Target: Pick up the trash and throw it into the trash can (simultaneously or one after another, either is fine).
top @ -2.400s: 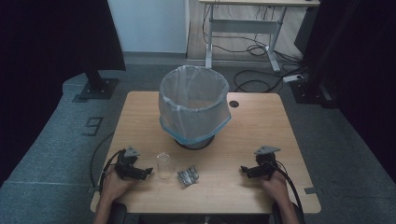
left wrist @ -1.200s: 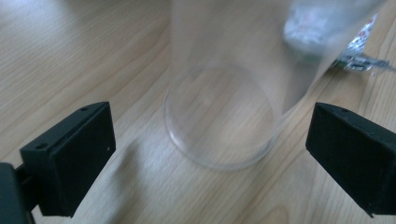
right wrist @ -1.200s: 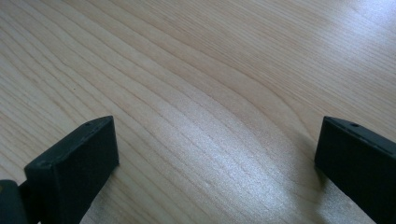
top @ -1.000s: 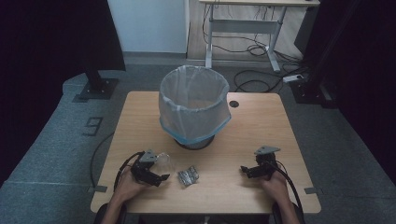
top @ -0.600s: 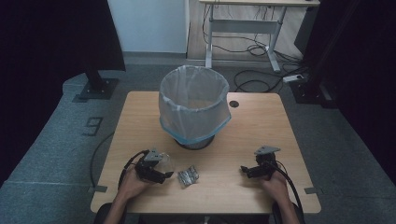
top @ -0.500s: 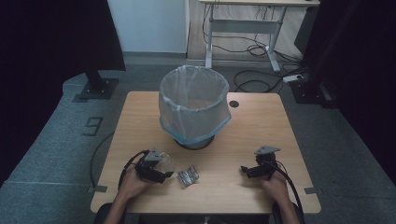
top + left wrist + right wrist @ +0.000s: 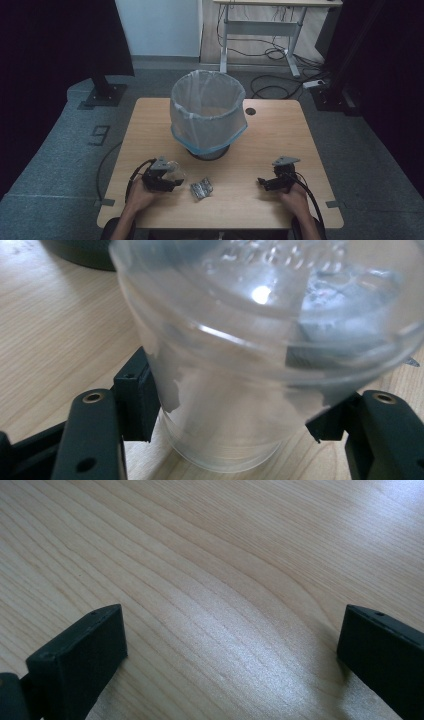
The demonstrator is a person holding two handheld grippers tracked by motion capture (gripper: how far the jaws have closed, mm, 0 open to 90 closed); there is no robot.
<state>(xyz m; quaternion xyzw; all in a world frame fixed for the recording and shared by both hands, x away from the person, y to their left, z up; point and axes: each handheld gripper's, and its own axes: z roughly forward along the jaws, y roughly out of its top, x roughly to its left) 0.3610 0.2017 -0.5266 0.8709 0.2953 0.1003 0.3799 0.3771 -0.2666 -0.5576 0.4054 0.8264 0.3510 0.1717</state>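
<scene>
The left gripper (image 7: 232,415) has just been closing and is now pinching the clear plastic cup (image 7: 235,390) low on its wall between both pads. It looks light, thin and crushable, so go gentle. The right gripper (image 7: 232,655) is sitting spread wide over bare table (image 7: 225,570).

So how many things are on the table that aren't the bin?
2. A clear cup sits at the near left, clamped in the left gripper. A crumpled wrapper lies just right of it, near the middle.
</scene>
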